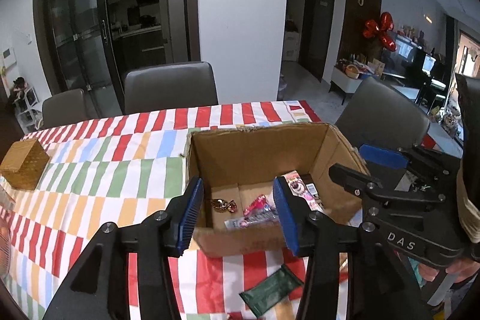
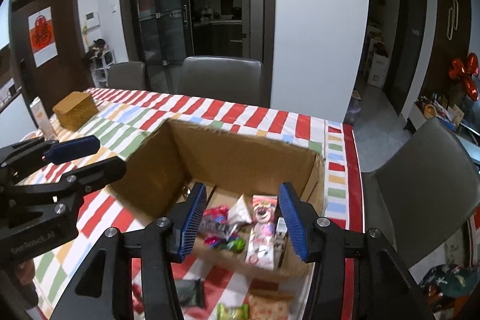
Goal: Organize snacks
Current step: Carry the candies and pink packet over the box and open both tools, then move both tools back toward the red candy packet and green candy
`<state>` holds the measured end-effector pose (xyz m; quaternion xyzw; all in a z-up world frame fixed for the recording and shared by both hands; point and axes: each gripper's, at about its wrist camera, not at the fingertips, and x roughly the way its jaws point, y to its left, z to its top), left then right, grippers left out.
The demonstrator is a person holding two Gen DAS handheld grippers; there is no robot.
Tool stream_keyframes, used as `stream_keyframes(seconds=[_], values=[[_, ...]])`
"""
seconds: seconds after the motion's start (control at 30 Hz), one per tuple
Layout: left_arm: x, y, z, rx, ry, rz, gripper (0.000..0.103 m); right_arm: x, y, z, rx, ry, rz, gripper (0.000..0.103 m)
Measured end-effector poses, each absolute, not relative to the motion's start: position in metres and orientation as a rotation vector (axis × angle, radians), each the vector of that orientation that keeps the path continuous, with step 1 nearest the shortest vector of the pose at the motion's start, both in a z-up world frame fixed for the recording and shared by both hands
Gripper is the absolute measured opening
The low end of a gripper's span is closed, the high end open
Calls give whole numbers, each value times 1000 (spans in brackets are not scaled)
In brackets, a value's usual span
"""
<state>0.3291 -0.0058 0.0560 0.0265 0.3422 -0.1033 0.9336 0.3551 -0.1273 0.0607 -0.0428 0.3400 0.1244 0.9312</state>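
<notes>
An open cardboard box (image 1: pixel 258 149) stands on the striped tablecloth; it also shows in the right wrist view (image 2: pixel 240 152). Inside lie a gold-wrapped candy (image 1: pixel 223 205), pink packets (image 1: pixel 258 204) and a pink bear-print snack pack (image 2: pixel 262 227). My left gripper (image 1: pixel 238 215) is open and empty, just above the box's near wall. My right gripper (image 2: pixel 243 224) is open and empty over the box's near right corner; it also shows in the left wrist view (image 1: pixel 375 167). A dark green packet (image 1: pixel 270 293) lies on the cloth in front of the box. A light green packet (image 2: pixel 232 311) lies near the table's front edge.
A woven wooden box (image 1: pixel 22 167) sits at the table's left end. Grey chairs (image 1: pixel 171 92) stand along the far side and one chair (image 2: pixel 426 170) at the right end. More packets (image 2: pixel 270 303) lie in front of the cardboard box.
</notes>
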Motion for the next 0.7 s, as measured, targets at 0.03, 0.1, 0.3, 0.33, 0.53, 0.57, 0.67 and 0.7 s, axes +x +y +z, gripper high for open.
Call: stream_keyframes(seconds=[0.03, 0.1, 0.3, 0.33, 0.53, 0.57, 0.67, 0.7], values=[[325, -5, 56, 49, 700, -213, 48, 348, -126, 60, -87, 694, 262, 52], [311, -1, 56, 38, 688, -211, 48, 338, -125, 60, -85, 690, 279, 52], [274, 4, 54, 52, 665, -191, 50, 303, -118, 49, -87, 690, 297, 55], [269, 5, 53, 55, 664, -190, 51, 297, -118, 46, -82, 697, 307, 55], [235, 10, 40, 44, 684, -189, 52, 270, -117, 34, -47, 719, 313, 55], [229, 10, 36, 36, 692, -189, 52, 266, -117, 31, -37, 723, 315, 55], [217, 12, 26, 17, 715, -179, 52, 254, -118, 24, -20, 734, 317, 55], [214, 13, 22, 7, 726, -179, 52, 250, -118, 21, -19, 738, 315, 55]])
